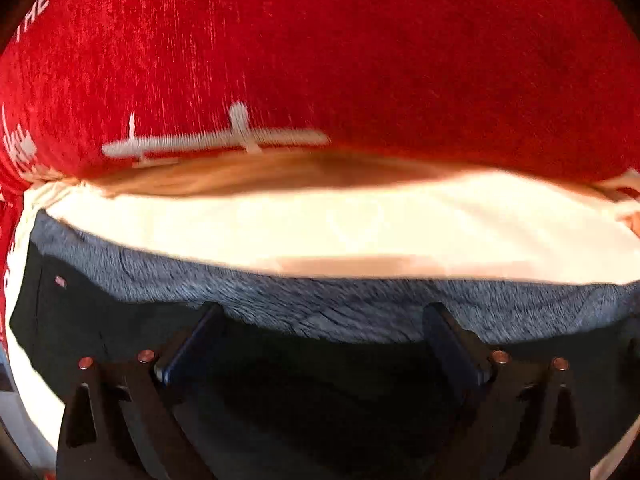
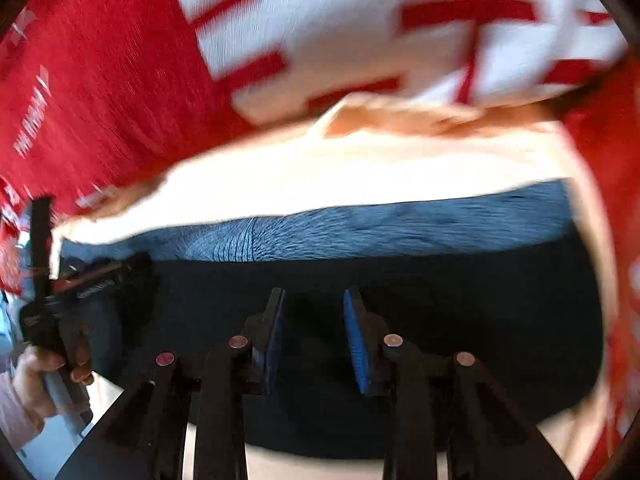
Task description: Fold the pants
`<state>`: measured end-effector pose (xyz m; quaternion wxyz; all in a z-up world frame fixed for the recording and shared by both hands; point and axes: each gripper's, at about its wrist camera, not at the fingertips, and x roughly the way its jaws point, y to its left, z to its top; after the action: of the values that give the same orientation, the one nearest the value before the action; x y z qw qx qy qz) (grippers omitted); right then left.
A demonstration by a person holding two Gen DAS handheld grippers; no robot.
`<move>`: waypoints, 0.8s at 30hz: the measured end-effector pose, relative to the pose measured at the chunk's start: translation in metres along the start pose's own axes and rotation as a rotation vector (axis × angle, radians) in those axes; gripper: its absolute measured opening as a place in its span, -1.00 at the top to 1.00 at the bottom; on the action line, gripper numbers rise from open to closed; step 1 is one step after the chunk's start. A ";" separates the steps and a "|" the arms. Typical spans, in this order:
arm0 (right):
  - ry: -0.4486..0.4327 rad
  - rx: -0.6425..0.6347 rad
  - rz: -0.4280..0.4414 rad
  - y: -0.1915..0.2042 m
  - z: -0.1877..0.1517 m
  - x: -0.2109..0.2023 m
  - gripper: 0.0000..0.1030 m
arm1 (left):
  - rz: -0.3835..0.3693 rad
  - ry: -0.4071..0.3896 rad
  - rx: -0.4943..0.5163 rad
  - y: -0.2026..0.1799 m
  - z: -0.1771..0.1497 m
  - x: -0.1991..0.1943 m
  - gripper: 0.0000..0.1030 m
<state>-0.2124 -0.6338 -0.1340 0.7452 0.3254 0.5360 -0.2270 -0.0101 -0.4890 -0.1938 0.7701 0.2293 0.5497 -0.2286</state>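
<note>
**Dark pants lie flat as both tongs come down over them**

Left wrist view: our left tongs (image 1: 324, 344) hang spread wide with nothing between the pads, poised over the pants (image 1: 132, 320), apparently to take a broad bite of cloth. The pants are dark, with a grey ribbed waistband (image 1: 360, 308) running along the far side. They lie on a pale, smooth surface (image 1: 320, 232) beneath them; whether it is a table or a bed we cannot tell. Beyond it spreads a red napped fabric (image 1: 360, 60) with white markings.

Right wrist view: our right tongs (image 2: 316, 336), blue-padded, stand narrowly parted and empty above the same dark cloth, near its waistband. At the left edge, a hand (image 2: 44, 372) holds the other tool's handle. We judge no fold is begun.
</note>
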 end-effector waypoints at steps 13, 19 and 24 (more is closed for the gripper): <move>-0.049 0.159 -0.001 -0.023 0.005 -0.032 0.33 | 0.076 0.035 -0.029 0.107 -0.017 -0.052 -0.97; -0.005 0.210 0.213 0.024 -0.048 -0.043 0.16 | 0.033 0.101 -0.007 0.152 -0.058 -0.048 -0.97; 0.067 0.221 0.390 0.118 -0.102 -0.014 0.12 | 0.074 0.044 0.061 0.206 -0.068 -0.052 -0.97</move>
<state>-0.2021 -0.4784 -0.1139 0.7167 0.5099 0.4590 -0.1250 0.0487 -0.2796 -0.1427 0.7582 0.2779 0.5505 -0.2115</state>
